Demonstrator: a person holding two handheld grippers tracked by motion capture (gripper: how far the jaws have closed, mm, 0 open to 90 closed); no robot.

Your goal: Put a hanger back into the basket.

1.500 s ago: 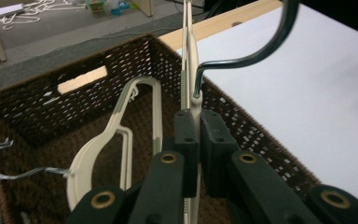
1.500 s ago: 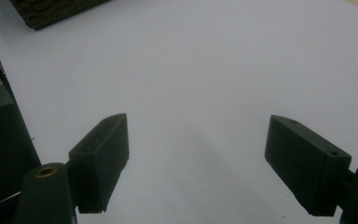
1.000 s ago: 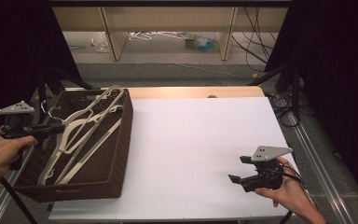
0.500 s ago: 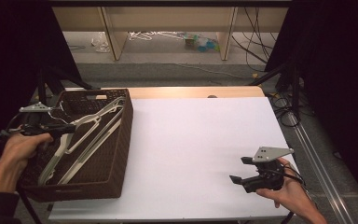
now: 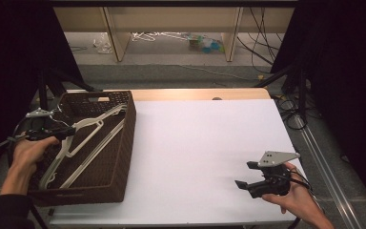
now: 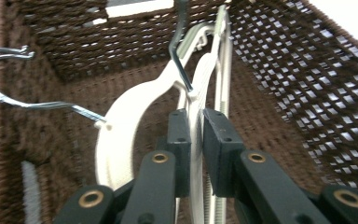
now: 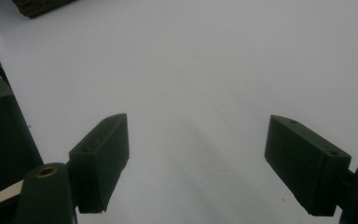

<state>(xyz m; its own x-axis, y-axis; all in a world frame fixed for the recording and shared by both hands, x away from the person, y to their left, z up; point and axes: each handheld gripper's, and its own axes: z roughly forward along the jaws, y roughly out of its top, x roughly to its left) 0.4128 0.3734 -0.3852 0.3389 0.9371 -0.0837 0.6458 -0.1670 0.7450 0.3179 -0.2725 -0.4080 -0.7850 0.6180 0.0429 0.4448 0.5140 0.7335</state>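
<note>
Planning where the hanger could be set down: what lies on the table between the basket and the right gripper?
Nothing: in the high view the white table is bare from the basket to the right gripper, whose fingers stand open.

White-topped table (image 5: 205,157), brown wicker basket (image 5: 119,157) at left

Cut off by the lower edge of the left gripper view: the bodies of the left gripper (image 6: 195,140) and the lower arms of two cream hangers (image 6: 121,135). Clipped at the left edge there, the wire hook (image 6: 0,74) of one hanger; at the top edge, the other hook. Basket (image 5: 119,157) weave blurred at upper right of that view. In the high view, hanger count inside the basket hard to tell. Right gripper (image 7: 196,158) bodies cut by the bottom corners; forearms cropped at the lower edge.
</note>
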